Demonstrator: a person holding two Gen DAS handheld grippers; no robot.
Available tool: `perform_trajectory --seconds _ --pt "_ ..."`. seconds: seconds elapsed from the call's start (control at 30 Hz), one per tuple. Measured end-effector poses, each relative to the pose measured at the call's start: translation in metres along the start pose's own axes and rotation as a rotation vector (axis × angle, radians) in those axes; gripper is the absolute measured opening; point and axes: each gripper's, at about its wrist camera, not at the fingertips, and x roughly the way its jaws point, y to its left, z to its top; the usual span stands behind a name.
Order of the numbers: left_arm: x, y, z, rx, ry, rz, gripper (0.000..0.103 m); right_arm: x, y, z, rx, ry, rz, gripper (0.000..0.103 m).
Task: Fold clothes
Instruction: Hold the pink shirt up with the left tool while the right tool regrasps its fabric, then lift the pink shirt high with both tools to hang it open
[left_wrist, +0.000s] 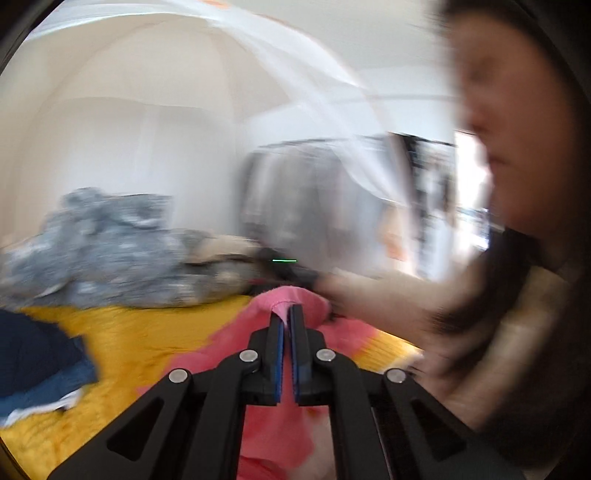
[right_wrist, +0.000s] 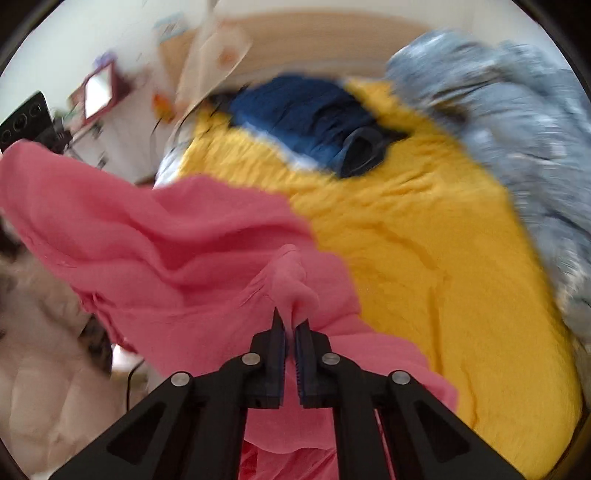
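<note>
Clamping the pink garment (right_wrist: 177, 236) in both the left gripper (left_wrist: 287, 314) and right gripper (right_wrist: 290, 325), we hold it stretched toward the frame's upper left, above the yellow bedspread (right_wrist: 424, 240) at right.

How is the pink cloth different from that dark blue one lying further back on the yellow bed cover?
The pink cloth is lifted, pinched by the left gripper and the right gripper; the dark blue garment lies untouched on the yellow cover. Pink hangs spread and draped; blue sits bunched in a heap. Both are unfolded.
</note>
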Motion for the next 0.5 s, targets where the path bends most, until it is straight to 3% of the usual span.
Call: perform_trajectory --seconds 0.13,0.23,0.3,0.4,0.5 --pt "0.022 0.04 0.008 -0.164 0.015 0.357 0.003 -0.076 -0.003 -0.014 0.192 -0.314 -0.209 0.004" --pt "0.022 0.044 0.025 -0.213 -0.065 0.396 0.003 -0.145 0.019 -0.017 0.225 -0.495 -0.393 0.004" --pt "0.029 0.033 0.049 -0.193 -0.081 0.477 0.003 -0.182 0.038 -0.015 0.222 -0.585 -0.467 0.004" --pt "0.04 0.019 0.087 -0.197 -0.126 0.486 0.003 -0.236 0.076 -0.004 0.19 -0.701 -0.546 0.004" --pt "0.031 -0.01 0.131 -0.133 -0.216 0.506 0.003 -0.281 0.11 0.007 0.198 -0.781 -0.642 0.004"
